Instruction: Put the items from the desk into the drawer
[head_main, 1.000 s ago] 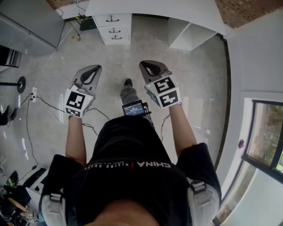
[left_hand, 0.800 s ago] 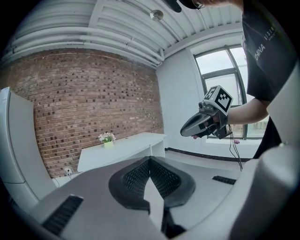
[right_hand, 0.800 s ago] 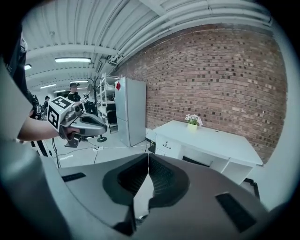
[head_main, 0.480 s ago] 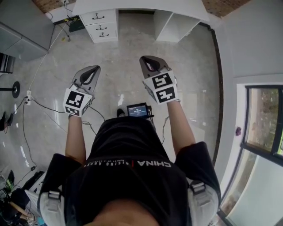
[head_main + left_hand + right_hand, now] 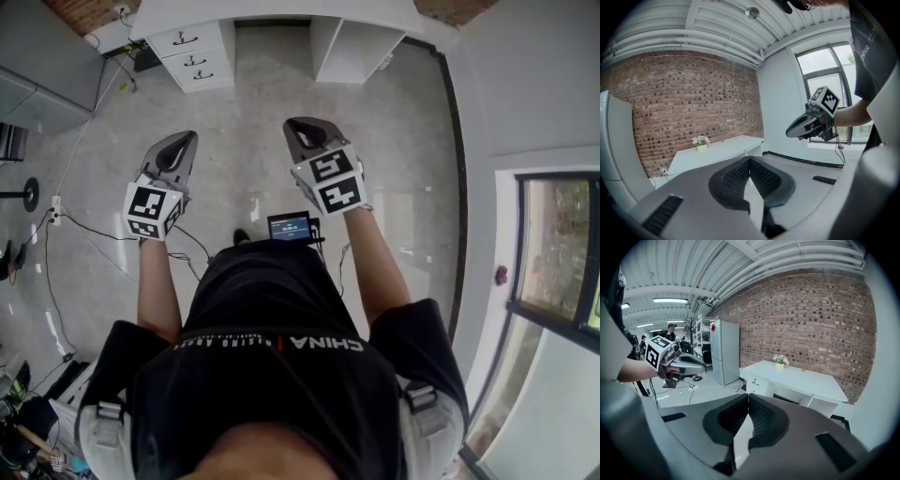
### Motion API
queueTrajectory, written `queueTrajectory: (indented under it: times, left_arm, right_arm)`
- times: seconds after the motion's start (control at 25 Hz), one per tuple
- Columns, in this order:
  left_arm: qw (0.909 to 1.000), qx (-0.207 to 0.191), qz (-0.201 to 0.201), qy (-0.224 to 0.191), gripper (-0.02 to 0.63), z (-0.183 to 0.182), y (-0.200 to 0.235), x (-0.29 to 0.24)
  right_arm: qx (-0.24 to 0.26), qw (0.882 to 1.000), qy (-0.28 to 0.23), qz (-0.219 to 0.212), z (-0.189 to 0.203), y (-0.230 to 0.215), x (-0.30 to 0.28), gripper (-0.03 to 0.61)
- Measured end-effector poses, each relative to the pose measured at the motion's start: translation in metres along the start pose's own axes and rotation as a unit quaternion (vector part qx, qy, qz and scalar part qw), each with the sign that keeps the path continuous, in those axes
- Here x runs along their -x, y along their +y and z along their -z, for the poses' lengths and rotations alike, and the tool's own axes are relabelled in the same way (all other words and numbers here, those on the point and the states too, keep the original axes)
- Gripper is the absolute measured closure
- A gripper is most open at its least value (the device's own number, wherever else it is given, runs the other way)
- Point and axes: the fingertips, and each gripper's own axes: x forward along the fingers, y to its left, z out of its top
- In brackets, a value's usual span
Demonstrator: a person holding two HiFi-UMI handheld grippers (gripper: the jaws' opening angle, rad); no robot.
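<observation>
The left tongs point(image 5: 176, 142) and right tongs point(image 5: 302, 128) were both pinched together, empty, well away from the desk point(image 5: 801, 383). A flower pot point(image 5: 779, 363) sat by its back edge, with the drawers point(image 5: 192, 54) shut under its left end.

Daylight comes through the window point(image 5: 553, 272) at three o'clock in the head view and spreads evenly over the pale floor point(image 5: 253, 112); shadows are faint. A tube light point(image 5: 670, 300) glows at ten o'clock in the right gripper view. Both gripper views bow towards black rims. The white desk point(image 5: 801, 380) looks sharp, the nearest foreground soft.
</observation>
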Motion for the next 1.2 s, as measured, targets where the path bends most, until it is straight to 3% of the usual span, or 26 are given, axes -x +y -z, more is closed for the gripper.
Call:
queueTrajectory:
  times: [0.52,1.2]
  left_arm:
    - [0.9995,-0.011,0.022,-0.018,0.601,-0.025,-0.034,-0.015]
    - [0.9975,-0.028,0.065,-0.008,0.601,-0.021,-0.056,-0.019]
  right_arm:
    - [0.017,0.999,-0.031,0.002,-0.013,-0.013,0.013,0.563]
    - [0.010,0.999,-0.030,0.004,-0.008,-0.005,0.016,0.563]
